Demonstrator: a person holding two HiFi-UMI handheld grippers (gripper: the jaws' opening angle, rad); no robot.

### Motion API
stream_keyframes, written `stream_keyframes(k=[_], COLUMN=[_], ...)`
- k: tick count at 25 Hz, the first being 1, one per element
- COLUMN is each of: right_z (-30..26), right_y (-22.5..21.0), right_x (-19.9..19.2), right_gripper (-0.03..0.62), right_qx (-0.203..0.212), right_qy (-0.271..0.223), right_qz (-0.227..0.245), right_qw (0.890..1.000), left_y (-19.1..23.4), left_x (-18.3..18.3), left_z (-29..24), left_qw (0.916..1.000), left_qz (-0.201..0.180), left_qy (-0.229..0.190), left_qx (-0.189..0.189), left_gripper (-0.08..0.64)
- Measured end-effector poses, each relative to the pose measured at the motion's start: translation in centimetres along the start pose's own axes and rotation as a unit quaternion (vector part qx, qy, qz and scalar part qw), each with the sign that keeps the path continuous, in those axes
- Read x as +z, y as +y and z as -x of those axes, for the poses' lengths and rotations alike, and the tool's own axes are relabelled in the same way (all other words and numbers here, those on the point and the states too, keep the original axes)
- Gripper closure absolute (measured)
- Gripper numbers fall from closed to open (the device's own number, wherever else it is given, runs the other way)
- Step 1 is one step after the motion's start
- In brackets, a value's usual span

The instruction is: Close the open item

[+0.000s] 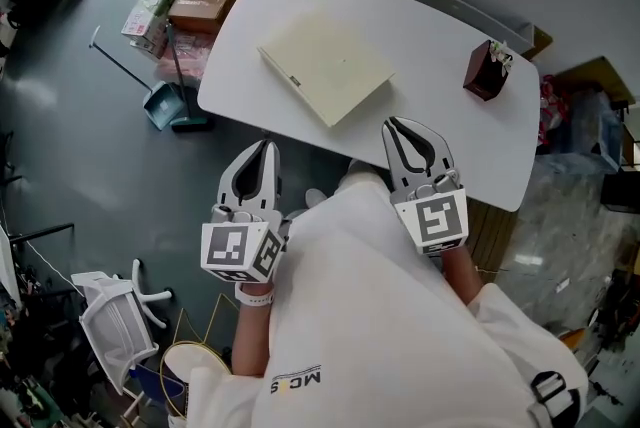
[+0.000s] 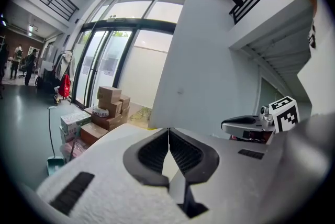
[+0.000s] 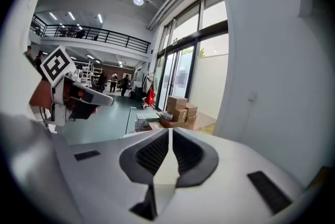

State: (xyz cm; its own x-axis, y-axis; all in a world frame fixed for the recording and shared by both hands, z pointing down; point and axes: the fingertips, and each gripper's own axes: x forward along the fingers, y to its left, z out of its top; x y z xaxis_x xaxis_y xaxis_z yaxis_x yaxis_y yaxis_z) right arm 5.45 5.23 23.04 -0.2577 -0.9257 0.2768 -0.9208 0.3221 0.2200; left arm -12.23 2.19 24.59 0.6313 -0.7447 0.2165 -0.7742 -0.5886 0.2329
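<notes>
Only the head view takes in the white table (image 1: 440,106) whole, with the cream book (image 1: 325,66) lying shut and flat on it. The gripper views add tall windows (image 2: 120,55). The left gripper (image 1: 266,146) and right gripper (image 1: 392,124) point nearly level at the table's near edge, short of the book. Both have their jaws pressed together, empty.

A cream folder (image 1: 327,66) is seen lying shut on the white table (image 1: 430,36), ahead of and between the left gripper (image 1: 268,145) and right gripper (image 1: 393,123), both held closed.
</notes>
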Motion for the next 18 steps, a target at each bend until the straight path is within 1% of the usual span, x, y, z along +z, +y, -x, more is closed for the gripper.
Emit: stream_keyframes(k=[6,13,18], right_z=[0.2,0.0,-0.1], right_y=[0.4,0.7,1.2], right_x=[0.9,2.0,2.0], right_gripper=[0.561,0.563,0.571], right_qx=[0.001,0.002,0.008], right_qy=[-0.019,-0.040,-0.032], right_qz=[-0.017,-0.028,-0.021], right_qw=[1.000,0.999,0.999], left_y=[-1.3,-2.0,-2.0], left_x=[0.4,0.8,0.7], left_z=[0.4,0.6,0.8], left_qw=[0.9998,0.9996,0.9996], left_qz=[-0.018,-0.022,-0.021], left_qy=[-0.003,-0.009,-0.007], left_qx=[-0.010,-0.017,-0.018], left_gripper=[0.531,0.531,0.531])
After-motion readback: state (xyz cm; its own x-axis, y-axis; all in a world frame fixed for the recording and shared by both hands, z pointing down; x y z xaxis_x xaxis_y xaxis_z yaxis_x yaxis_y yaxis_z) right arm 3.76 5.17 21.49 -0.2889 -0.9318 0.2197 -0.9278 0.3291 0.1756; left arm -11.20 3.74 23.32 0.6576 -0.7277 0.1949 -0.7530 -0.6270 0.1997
